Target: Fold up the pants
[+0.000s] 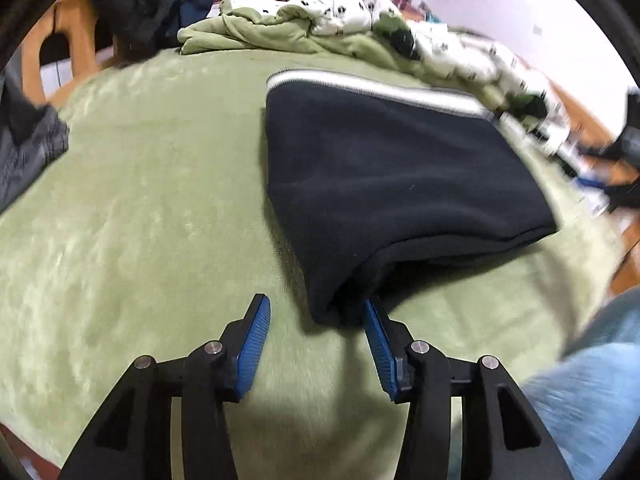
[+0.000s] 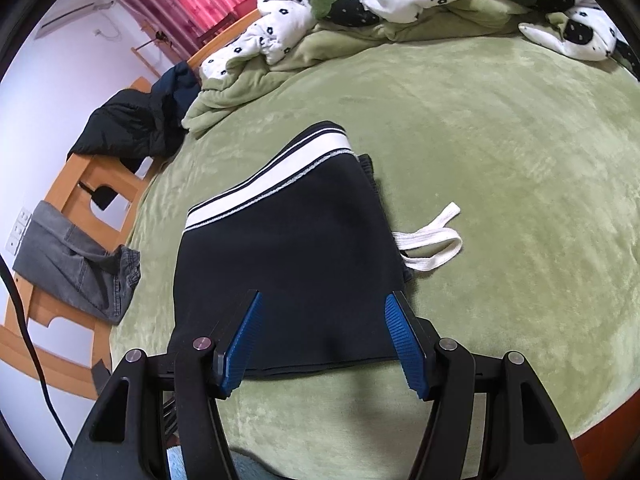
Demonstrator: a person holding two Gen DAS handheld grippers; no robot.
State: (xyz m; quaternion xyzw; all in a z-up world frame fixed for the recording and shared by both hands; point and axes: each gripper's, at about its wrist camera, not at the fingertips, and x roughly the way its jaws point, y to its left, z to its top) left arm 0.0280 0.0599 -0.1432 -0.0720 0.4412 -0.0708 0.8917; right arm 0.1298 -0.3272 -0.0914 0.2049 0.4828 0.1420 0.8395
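The black pants (image 1: 392, 172) lie folded into a compact rectangle on the green bed cover (image 1: 140, 208), with a white stripe along the far edge. My left gripper (image 1: 316, 308) is open and empty, its right fingertip against the near corner of the fold. In the right wrist view the folded pants (image 2: 288, 252) lie flat, with a white drawstring (image 2: 434, 240) sticking out to the right. My right gripper (image 2: 322, 300) is open and empty, just above the pants' near edge.
A rumpled white and green quilt (image 2: 400, 0) is piled at the far side of the bed. Grey jeans (image 2: 76, 264) and a dark jacket (image 2: 132, 124) lie on the wooden bed frame (image 2: 60, 344) at left. A light blue sleeve (image 1: 592, 384) shows at lower right.
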